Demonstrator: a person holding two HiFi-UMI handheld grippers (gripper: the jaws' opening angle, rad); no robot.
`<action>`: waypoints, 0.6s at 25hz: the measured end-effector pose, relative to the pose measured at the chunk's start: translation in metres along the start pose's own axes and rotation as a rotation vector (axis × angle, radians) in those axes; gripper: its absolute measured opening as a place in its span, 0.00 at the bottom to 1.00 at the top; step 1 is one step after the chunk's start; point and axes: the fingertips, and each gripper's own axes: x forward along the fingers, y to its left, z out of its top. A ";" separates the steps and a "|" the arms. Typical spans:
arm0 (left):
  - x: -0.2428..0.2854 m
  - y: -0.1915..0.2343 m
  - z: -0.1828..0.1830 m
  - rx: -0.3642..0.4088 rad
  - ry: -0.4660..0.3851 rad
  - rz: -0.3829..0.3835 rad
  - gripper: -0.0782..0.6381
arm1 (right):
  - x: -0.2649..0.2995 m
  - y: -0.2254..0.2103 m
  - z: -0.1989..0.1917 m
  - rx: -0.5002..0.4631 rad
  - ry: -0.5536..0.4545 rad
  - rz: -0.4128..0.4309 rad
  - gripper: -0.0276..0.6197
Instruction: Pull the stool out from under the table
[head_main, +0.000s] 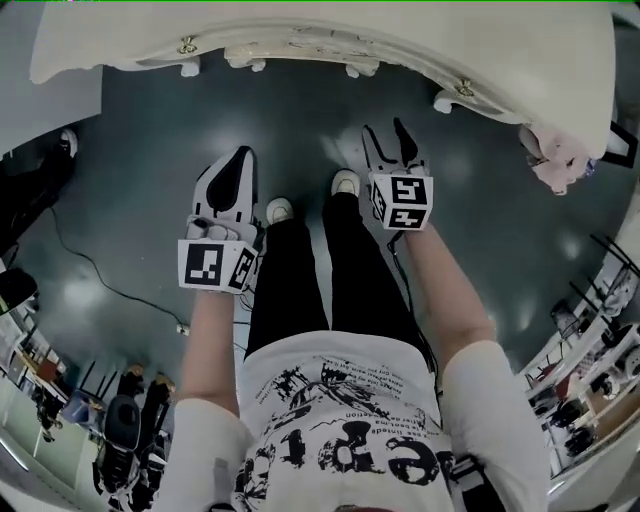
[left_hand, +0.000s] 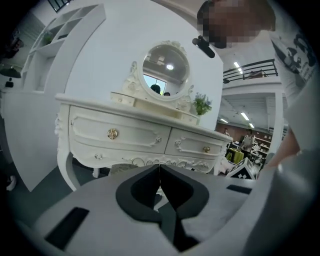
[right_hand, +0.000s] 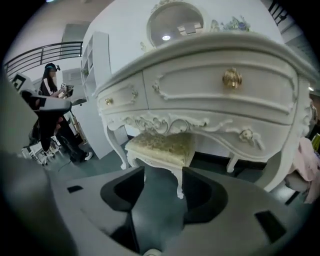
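Note:
The white carved dressing table (head_main: 300, 40) runs along the top of the head view, and the stool is not seen there. In the right gripper view the stool (right_hand: 162, 145), white-legged with a pale gold cushion, stands tucked under the table (right_hand: 200, 95). My right gripper (right_hand: 164, 182) is open and short of the stool; one stool leg (right_hand: 178, 182) shows through the gap, untouched. My left gripper (left_hand: 159, 172) is shut on nothing, its tips meeting, pointed at the table's drawers (left_hand: 140, 135), a bit of cushion (left_hand: 120, 167) just above it. Both grippers (head_main: 243, 155) (head_main: 385, 135) hover over the dark floor.
A round mirror (left_hand: 165, 65) and a small plant (left_hand: 201, 104) sit on the table. A pink cloth (head_main: 560, 160) hangs at the table's right end. A cable (head_main: 100, 280) lies on the floor to the left. A person (right_hand: 50, 100) stands far left by a white cabinet (right_hand: 95, 75).

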 end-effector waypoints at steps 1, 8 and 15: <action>0.010 0.002 -0.015 0.001 -0.005 0.010 0.14 | 0.018 -0.008 -0.013 -0.010 0.005 0.000 0.40; 0.067 0.019 -0.125 -0.008 -0.038 0.037 0.14 | 0.137 -0.045 -0.094 -0.058 0.011 -0.018 0.44; 0.094 0.041 -0.213 -0.007 -0.054 0.027 0.14 | 0.235 -0.073 -0.136 -0.086 -0.012 -0.091 0.45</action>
